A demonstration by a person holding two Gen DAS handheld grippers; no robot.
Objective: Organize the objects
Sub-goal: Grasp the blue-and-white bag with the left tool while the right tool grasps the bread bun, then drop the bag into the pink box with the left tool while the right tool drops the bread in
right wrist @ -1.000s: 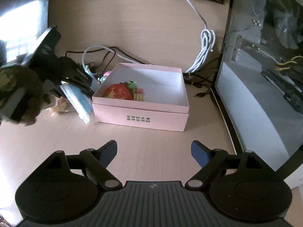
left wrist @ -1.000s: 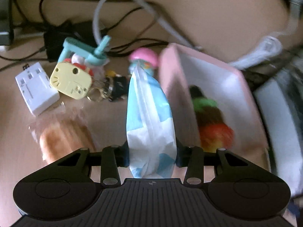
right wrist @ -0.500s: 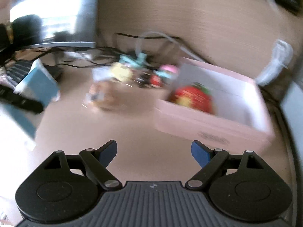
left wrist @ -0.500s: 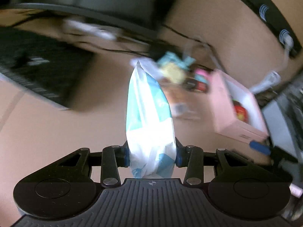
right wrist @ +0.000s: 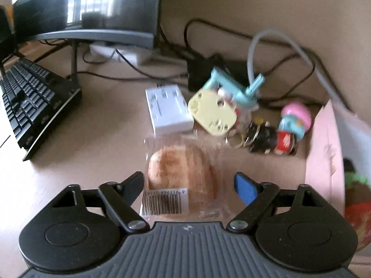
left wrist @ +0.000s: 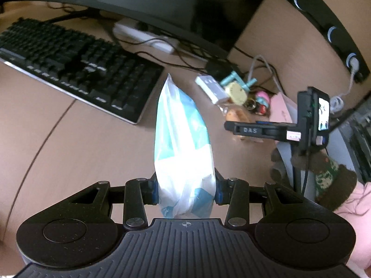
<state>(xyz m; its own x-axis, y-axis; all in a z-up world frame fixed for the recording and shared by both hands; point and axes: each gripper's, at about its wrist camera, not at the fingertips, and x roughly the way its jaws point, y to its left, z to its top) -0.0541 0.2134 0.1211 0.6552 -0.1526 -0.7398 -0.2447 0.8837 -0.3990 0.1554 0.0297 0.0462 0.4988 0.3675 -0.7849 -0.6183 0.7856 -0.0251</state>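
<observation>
My left gripper [left wrist: 185, 191] is shut on a white-and-blue tissue pack [left wrist: 182, 143] and holds it above the desk, right of the keyboard [left wrist: 69, 62]. My right gripper [right wrist: 189, 185] is open, its fingers on either side of a wrapped bread bun [right wrist: 183, 173] lying on the desk. Behind the bun lie a white charger [right wrist: 167, 111], a yellow toy [right wrist: 212, 113], keychain figures [right wrist: 271, 139] and a pink-capped figurine [right wrist: 295, 118]. The pink box [right wrist: 324, 153] stands at the right, with a red and green toy [right wrist: 357, 199] inside. The right gripper also shows in the left wrist view [left wrist: 266, 129].
A monitor [right wrist: 97, 11] on its stand and a black keyboard [right wrist: 30, 99] fill the left. Black cables and a grey cable [right wrist: 278, 46] run along the back wall. A power strip [left wrist: 143, 37] lies behind the keyboard.
My left gripper has carried the tissue pack away from the pink box, back and left toward the keyboard. My right gripper has swung left and lowered over the bun.
</observation>
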